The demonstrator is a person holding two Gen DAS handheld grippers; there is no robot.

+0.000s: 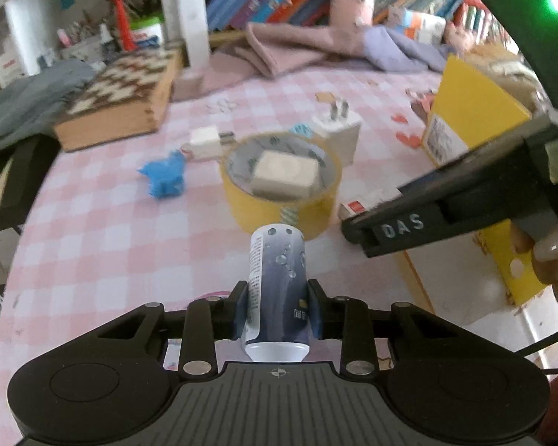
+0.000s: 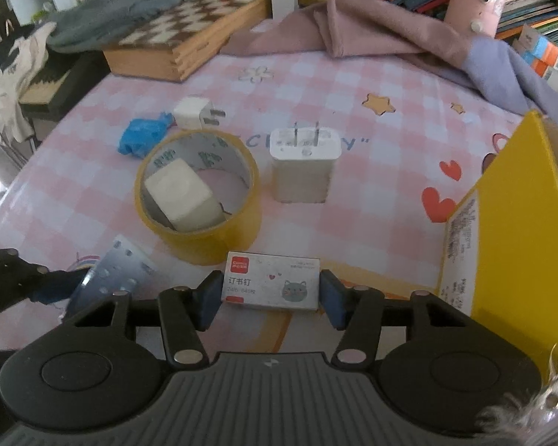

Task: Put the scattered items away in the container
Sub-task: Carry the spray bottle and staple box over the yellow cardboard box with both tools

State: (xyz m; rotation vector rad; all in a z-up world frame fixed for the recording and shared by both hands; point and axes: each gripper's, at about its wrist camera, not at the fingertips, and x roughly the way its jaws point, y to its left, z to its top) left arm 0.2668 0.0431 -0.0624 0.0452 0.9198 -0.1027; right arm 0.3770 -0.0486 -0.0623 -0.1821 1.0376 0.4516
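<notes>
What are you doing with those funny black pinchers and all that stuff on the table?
A person is tidying small things into the yellow box, using a pincher in each hand. The left gripper is squeezing a little blue and white bottle. The right gripper has its pads on either side of a small box of staples, which lies on the pink checked table. Waiting on the table are a tape roll with a white block inside, two white plugs and a blue crumpled thing.

Soft, even daylight; heavy fisheye bending at the edges; left view motion-blurred, green lamp [image 1: 556,0] glaring at 1 o'clock.
</notes>
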